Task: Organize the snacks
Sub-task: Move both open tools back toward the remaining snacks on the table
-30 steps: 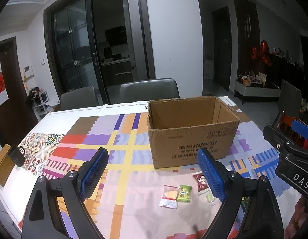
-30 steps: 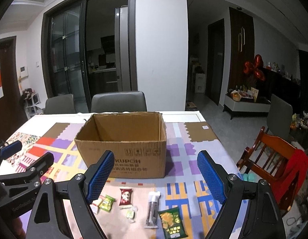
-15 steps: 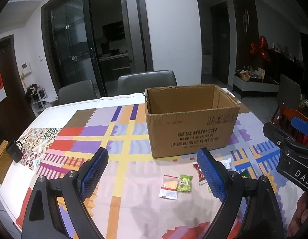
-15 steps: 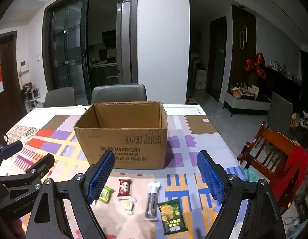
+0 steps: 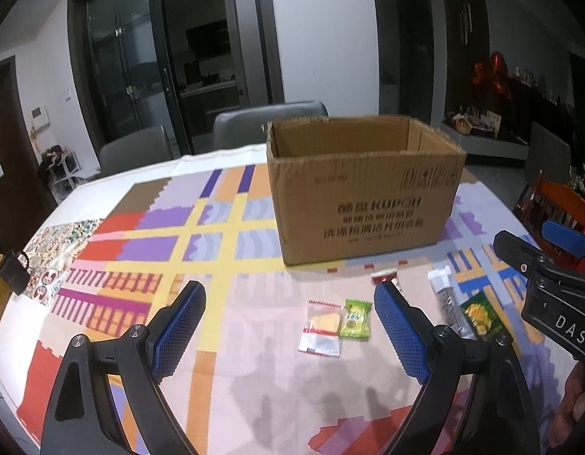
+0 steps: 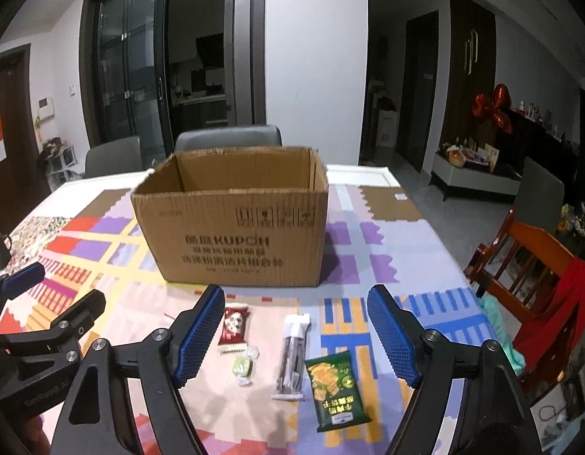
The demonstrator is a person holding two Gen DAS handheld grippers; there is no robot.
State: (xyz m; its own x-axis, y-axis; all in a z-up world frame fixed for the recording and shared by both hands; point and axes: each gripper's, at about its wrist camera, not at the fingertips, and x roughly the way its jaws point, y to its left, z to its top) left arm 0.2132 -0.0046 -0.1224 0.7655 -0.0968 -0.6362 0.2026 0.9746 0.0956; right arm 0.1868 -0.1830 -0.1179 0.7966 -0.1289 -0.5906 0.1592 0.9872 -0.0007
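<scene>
An open cardboard box (image 5: 362, 193) stands on the patterned tablecloth; it also shows in the right wrist view (image 6: 232, 220). Snacks lie in front of it. A clear packet with a yellow piece (image 5: 322, 328) and a green candy (image 5: 356, 319) lie between the fingers of my left gripper (image 5: 290, 331), which is open and empty above them. In the right wrist view a red packet (image 6: 233, 326), a small pale green candy (image 6: 242, 366), a long clear stick pack (image 6: 293, 352) and a dark green packet (image 6: 336, 390) lie under my open, empty right gripper (image 6: 294, 337).
Grey chairs (image 5: 269, 123) stand behind the table. A wooden chair with red cloth (image 6: 538, 265) stands at the right. A black clip (image 5: 14, 271) lies at the table's left edge. The right gripper's body (image 5: 550, 288) shows at the right of the left wrist view.
Both grippers have moved forward and lower toward the snacks and the box, which now look larger. Both stay open and empty.
</scene>
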